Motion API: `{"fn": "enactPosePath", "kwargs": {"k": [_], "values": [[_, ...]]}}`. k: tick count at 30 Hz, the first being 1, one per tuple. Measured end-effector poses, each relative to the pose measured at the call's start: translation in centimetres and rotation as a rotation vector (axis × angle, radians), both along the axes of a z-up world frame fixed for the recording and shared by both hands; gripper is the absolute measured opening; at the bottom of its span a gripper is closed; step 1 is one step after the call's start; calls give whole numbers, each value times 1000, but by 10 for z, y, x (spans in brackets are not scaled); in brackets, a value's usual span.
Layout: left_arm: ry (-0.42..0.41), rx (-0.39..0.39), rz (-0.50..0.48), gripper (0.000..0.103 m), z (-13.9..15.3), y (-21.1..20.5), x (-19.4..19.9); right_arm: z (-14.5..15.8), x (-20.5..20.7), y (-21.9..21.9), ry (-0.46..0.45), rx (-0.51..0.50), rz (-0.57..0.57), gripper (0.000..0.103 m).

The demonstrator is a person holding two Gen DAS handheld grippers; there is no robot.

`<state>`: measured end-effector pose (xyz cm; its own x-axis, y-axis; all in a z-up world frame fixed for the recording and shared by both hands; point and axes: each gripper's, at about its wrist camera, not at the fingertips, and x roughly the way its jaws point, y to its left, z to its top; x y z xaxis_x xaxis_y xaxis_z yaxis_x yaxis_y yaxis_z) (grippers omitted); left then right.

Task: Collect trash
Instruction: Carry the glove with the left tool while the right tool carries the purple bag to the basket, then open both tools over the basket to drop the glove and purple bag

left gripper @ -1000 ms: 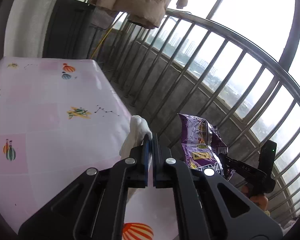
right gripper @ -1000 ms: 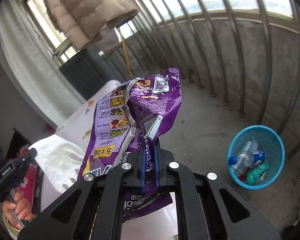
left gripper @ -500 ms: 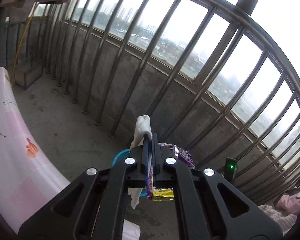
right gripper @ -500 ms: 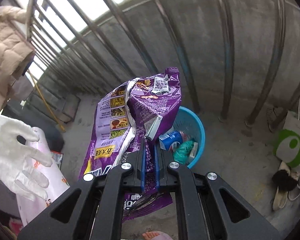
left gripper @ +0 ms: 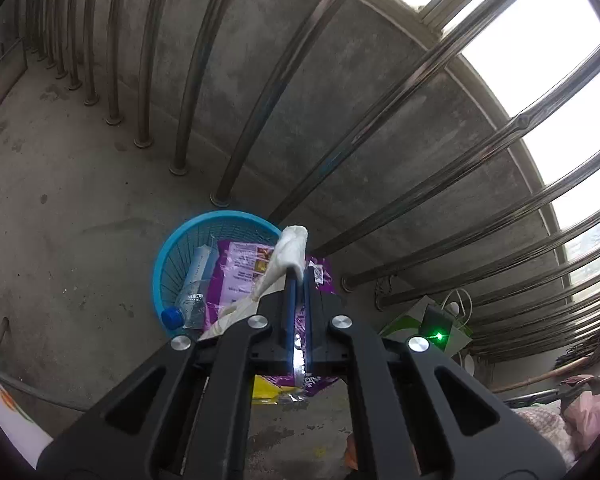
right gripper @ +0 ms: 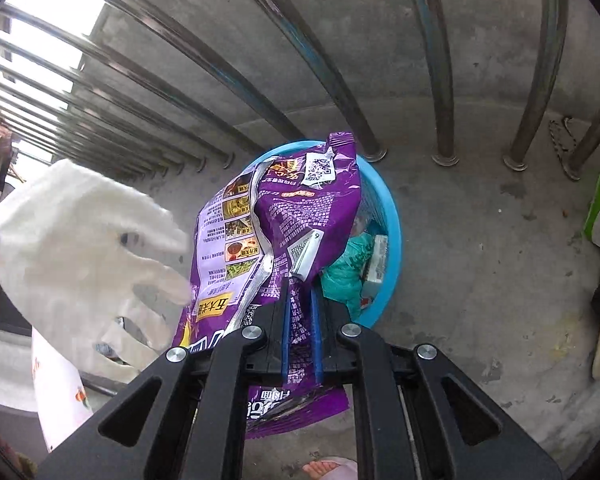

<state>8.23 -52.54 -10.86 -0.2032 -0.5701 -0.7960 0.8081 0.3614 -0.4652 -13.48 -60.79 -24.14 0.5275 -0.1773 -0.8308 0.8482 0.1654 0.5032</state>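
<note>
**Ana:** Below both tools, on the concrete balcony floor, sits the round blue plastic mesh basket (left gripper: 168, 264), close to the feet of the steel railing bars (left gripper: 188, 80).

**Ben:** What has the left tool (left gripper: 298, 280) got?

**Ana:** It is clamped tight on a white cloth glove (left gripper: 288, 254); the cloth sticks up past the tips and hangs down on the tool's left side, over the basket.

**Ben:** And the right tool (right gripper: 300, 292)?

**Ana:** Its jaws are parting, with the crumpled purple foil snack bag (right gripper: 300, 208) still between the blue pads (right gripper: 286, 320). Whether the pads still press on it I cannot tell. The bag's top leans ahead of the tool over the basket's rim, and its lower end droops beneath the tool.

**Ben:** Anything already in the basket?

**Ana:** A clear plastic bottle with a blue cap (left gripper: 192, 288) lies along the wall left of the left tool. From the right tool's camera, a teal crumpled bag (right gripper: 346, 268) and a small white carton (right gripper: 376, 260) lie just ahead and to the right of the tips.

**Ben:** Elsewhere?

**Ana:** A white and green paper bag (left gripper: 416, 316) stands to the right of the left tool by the railing. A bare toe (right gripper: 318, 470) shows under the right tool.
</note>
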Motion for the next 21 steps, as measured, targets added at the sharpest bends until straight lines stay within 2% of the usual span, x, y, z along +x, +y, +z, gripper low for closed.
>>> {"fn": "enactPosePath", "kwargs": {"k": [1,2,3,4,6,8,10,14,16,18,20,21], "values": [[0,29,-18,7,-11,-9,-3,-10,5,-5,8,-6,8,15],[0,72,-31,22,-23,-17,-4,-21,11,-11,26,-7,18,21],[-7,112,-29,40,-34,-21,-4,-37,16,-18,61,5,23,32],[-14,138,-21,42,-42,-25,-3,-45,24,-22,93,24,28,38],[-2,145,-3,42,-46,-23,1,-61,27,-31,162,68,25,40],[9,122,1,44,-40,-15,5,-61,17,-35,141,77,-16,40],[-30,107,-3,46,-29,-7,10,-49,5,-35,116,35,-58,52],[-63,65,14,47,-1,13,20,-16,-13,-26,73,-67,-112,54],[-83,35,22,48,18,27,24,-4,-10,-19,44,-99,-79,54],[-115,5,30,52,37,45,27,0,7,-12,41,-111,17,54],[-152,-24,38,54,57,65,28,-10,28,-9,97,-87,132,50],[-170,-36,43,57,66,77,28,-23,46,-8,157,-48,190,42]]}}
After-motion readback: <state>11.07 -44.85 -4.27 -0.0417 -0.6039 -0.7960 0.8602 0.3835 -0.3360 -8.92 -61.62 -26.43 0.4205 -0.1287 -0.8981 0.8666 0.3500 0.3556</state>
